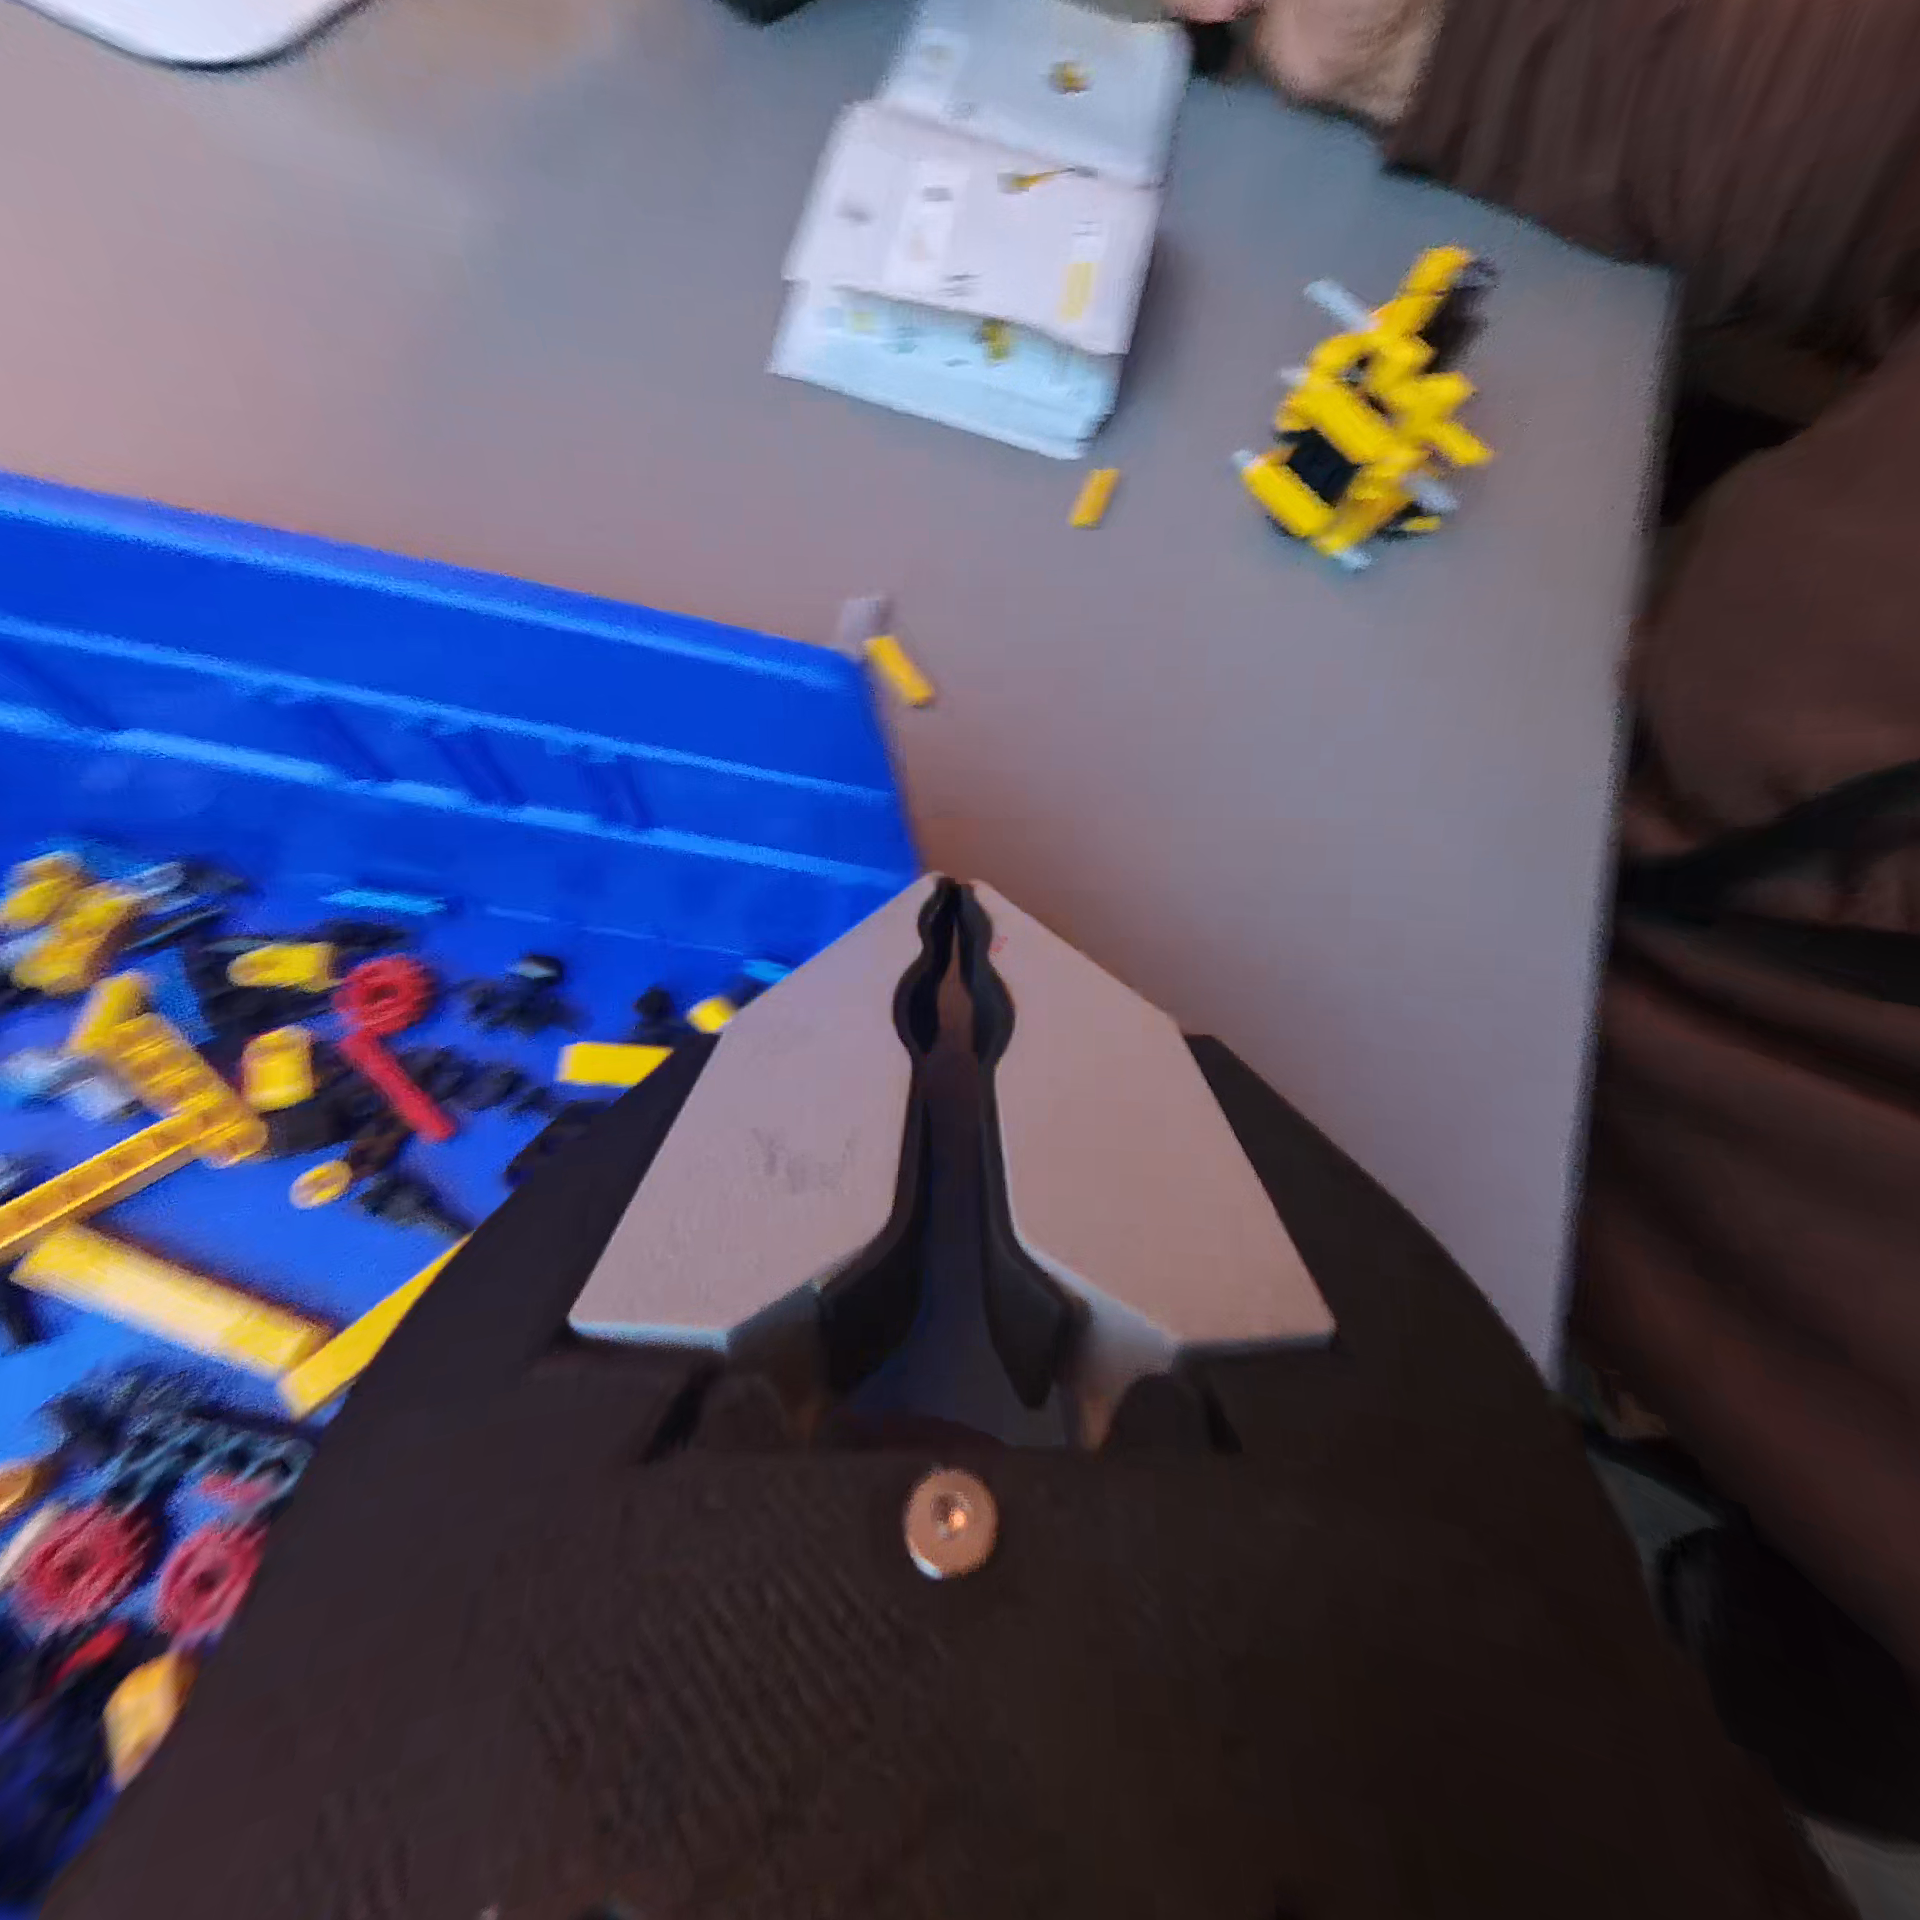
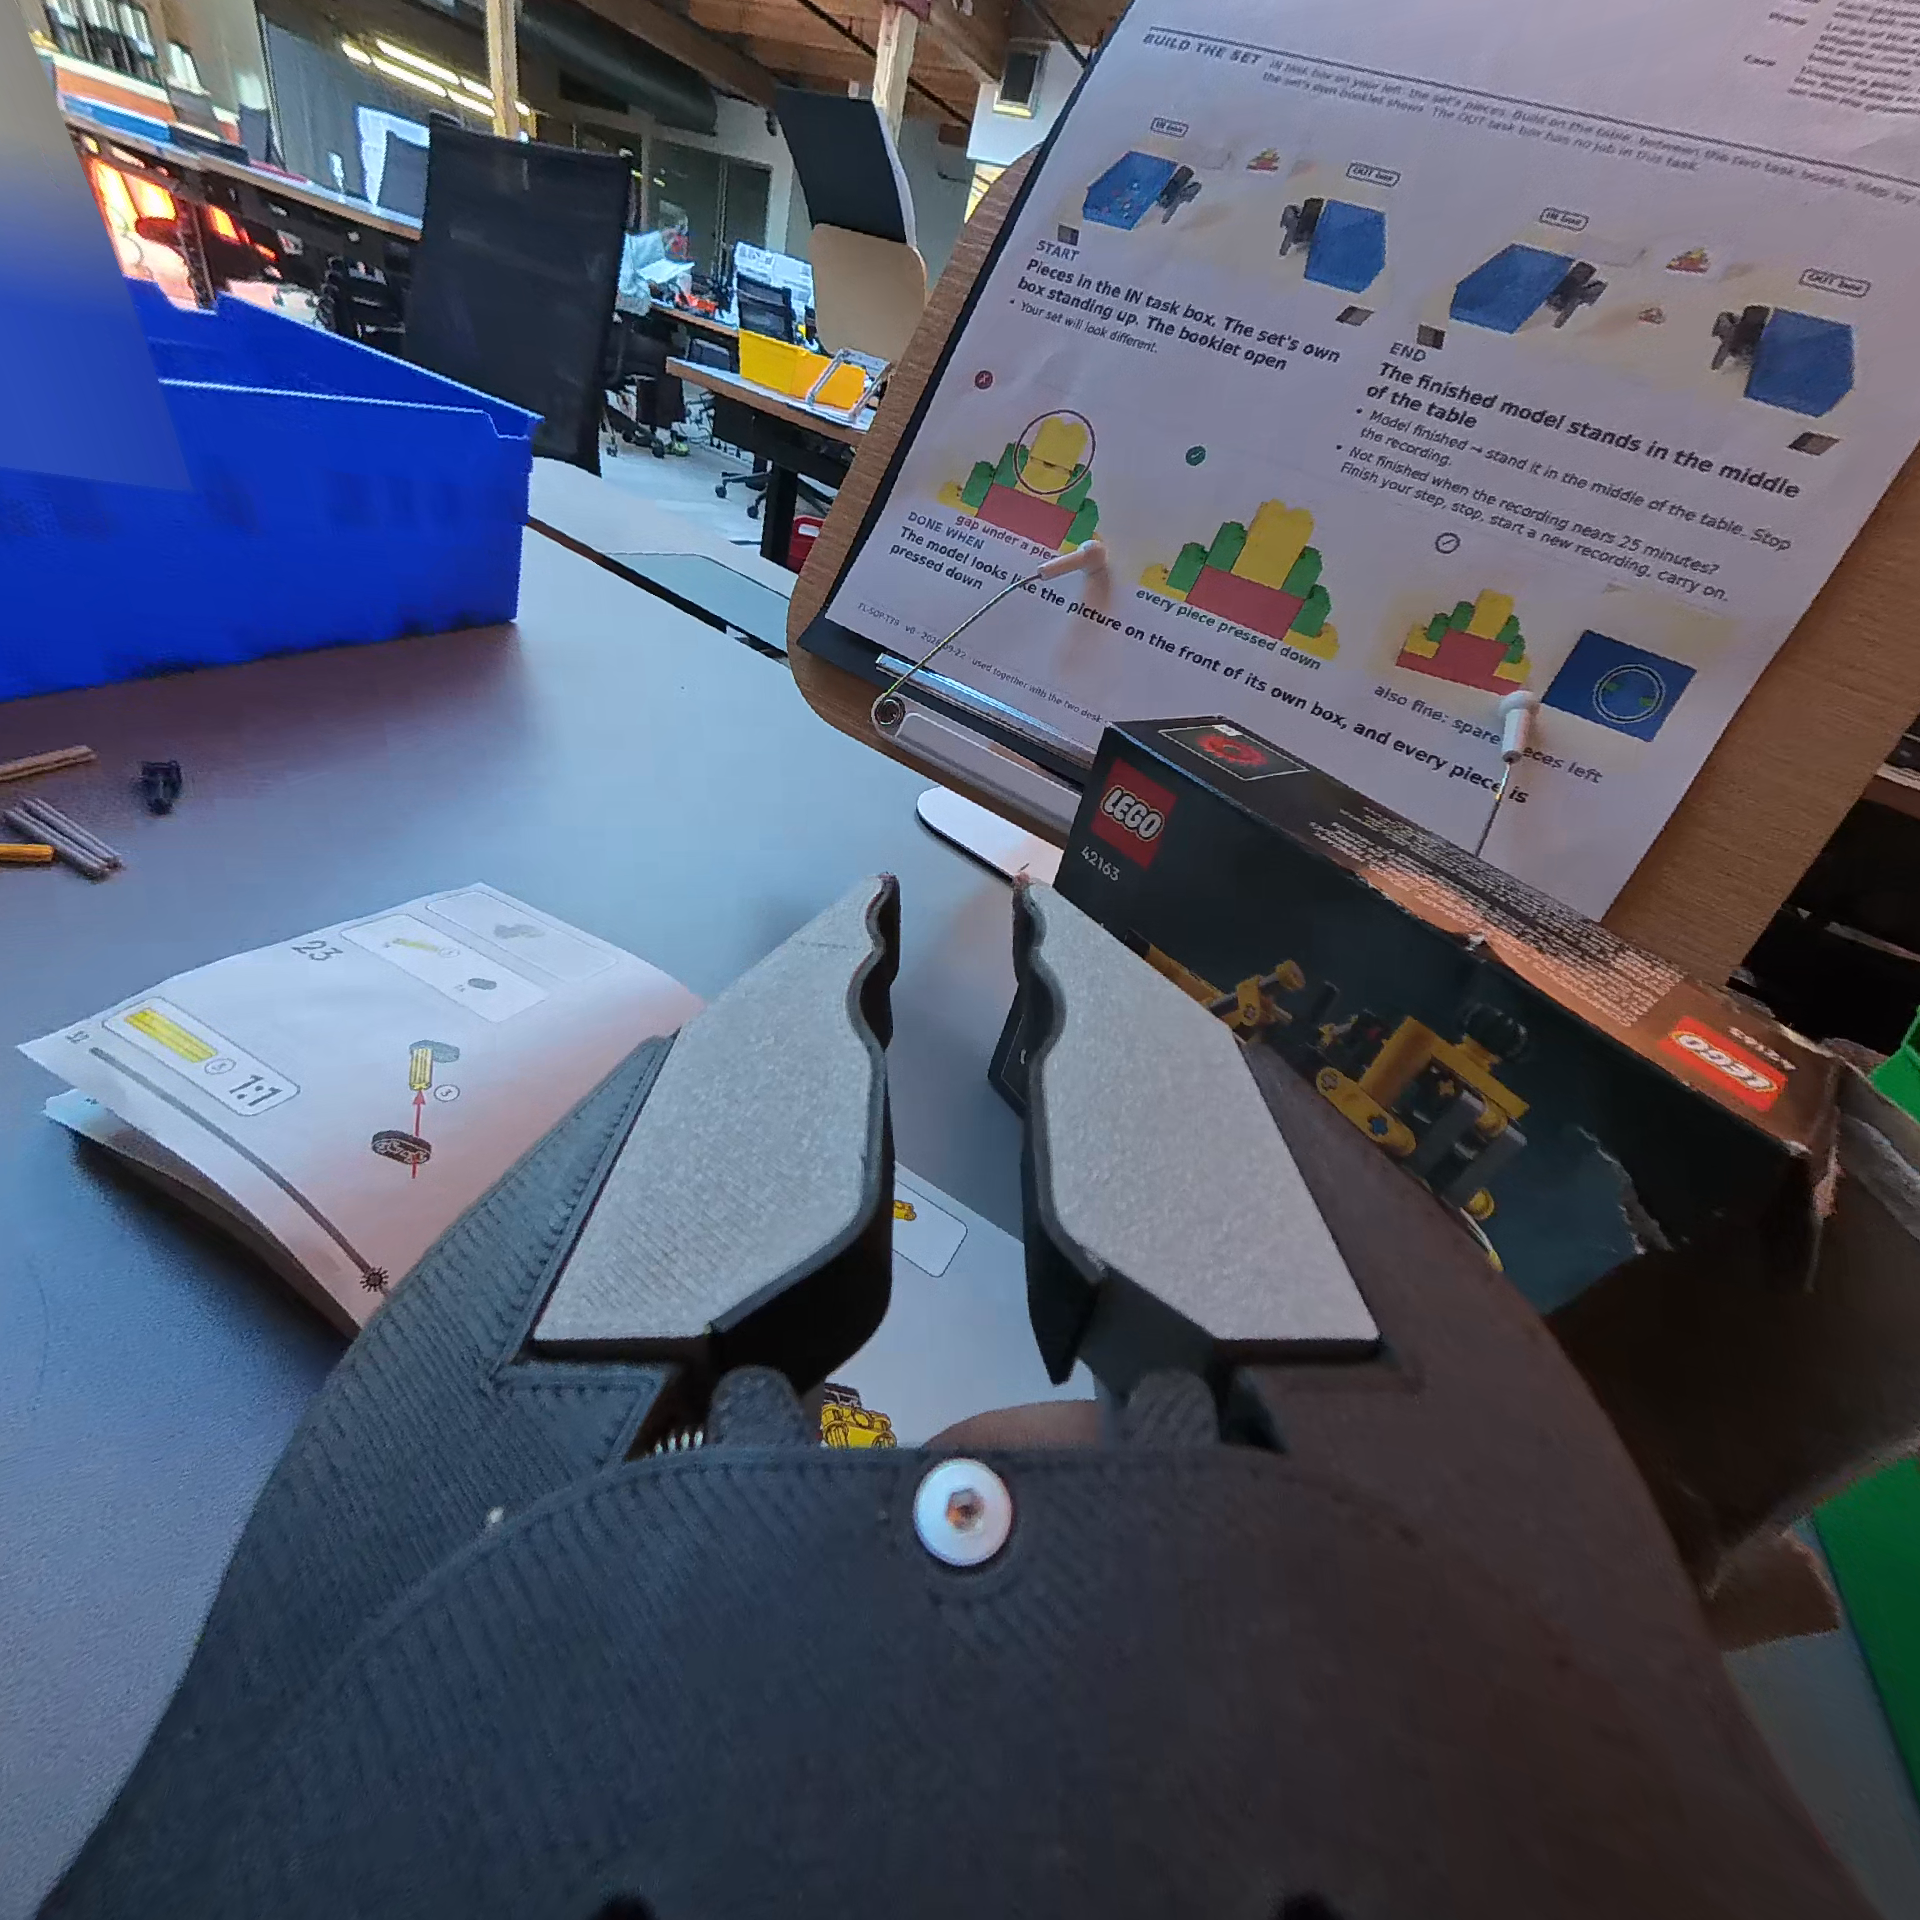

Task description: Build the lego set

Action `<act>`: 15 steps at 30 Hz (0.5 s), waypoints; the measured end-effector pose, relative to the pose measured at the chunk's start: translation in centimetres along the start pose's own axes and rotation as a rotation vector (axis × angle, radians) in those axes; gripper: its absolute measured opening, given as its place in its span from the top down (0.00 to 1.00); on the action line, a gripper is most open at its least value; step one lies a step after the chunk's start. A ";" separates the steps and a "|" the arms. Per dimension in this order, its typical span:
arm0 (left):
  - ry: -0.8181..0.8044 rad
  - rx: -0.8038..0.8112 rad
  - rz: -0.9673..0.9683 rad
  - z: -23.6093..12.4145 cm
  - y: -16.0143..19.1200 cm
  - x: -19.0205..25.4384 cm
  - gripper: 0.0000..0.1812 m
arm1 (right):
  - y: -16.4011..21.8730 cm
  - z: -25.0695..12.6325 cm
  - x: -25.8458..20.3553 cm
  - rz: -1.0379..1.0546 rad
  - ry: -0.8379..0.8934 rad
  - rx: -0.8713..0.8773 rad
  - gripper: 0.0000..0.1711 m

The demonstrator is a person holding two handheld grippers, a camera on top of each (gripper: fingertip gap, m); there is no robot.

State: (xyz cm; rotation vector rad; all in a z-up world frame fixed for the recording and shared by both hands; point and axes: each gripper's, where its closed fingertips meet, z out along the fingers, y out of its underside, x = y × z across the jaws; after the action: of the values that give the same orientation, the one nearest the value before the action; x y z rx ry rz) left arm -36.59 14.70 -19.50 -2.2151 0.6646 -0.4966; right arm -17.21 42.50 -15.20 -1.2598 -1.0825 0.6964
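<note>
The left tool [image 1: 951, 894] is pressed together, empty, beside the blue bin [image 1: 436, 727]. The right tool [image 2: 954, 894] is spread over the booklet [image 2: 343, 1060]. Next, I think: pick a piece.

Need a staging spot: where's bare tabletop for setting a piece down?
Free: table between blue bin, booklet and yellow model; two loose yellow pieces sit there. Crowded: inside the bin; beside the set's box.

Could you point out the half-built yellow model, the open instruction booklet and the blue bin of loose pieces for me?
half-built yellow model [image 1: 1369, 400]: left wrist view, on its yellow middle.
instruction booklet [image 2: 312, 1060]: right wrist view, on the open left page.
blue bin [image 1: 468, 748]: left wrist view, on its inner back wall.
</note>
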 end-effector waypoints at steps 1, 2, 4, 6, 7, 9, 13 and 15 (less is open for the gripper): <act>0.063 0.013 0.008 0.0 -0.4 1.2 1.00 | 0.0 0.0 0.0 0.000 0.000 0.000 0.89; 0.084 0.045 0.008 -0.3 -1.0 1.6 1.00 | 0.0 0.0 0.0 0.000 0.000 0.001 0.89; 0.056 0.130 0.015 -2.2 -2.4 0.9 0.89 | 0.0 0.0 0.0 0.000 0.000 0.002 0.89; -0.055 0.293 -0.004 -5.2 -4.6 -1.4 0.86 | 0.0 0.0 0.0 0.000 -0.001 0.003 0.89; -0.139 0.388 -0.040 -7.0 -5.7 -3.2 0.86 | 0.0 0.0 0.0 0.000 -0.002 0.003 0.89; -0.264 0.574 -0.137 -10.4 -7.4 -6.1 0.85 | 0.0 0.0 0.0 0.001 -0.003 0.002 0.89; -0.435 0.833 -0.271 -15.1 -8.3 -9.8 0.86 | 0.0 0.0 0.0 0.000 -0.004 -0.001 0.90; -0.463 0.860 -0.261 -15.6 -8.4 -9.9 0.87 | 0.0 0.0 0.0 0.000 -0.004 -0.002 0.89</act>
State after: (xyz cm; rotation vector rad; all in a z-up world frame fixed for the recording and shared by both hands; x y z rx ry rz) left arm -50.16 16.80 -4.59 -1.4984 -0.0992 -0.2918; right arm -17.24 42.50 -15.22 -1.2600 -1.0866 0.6980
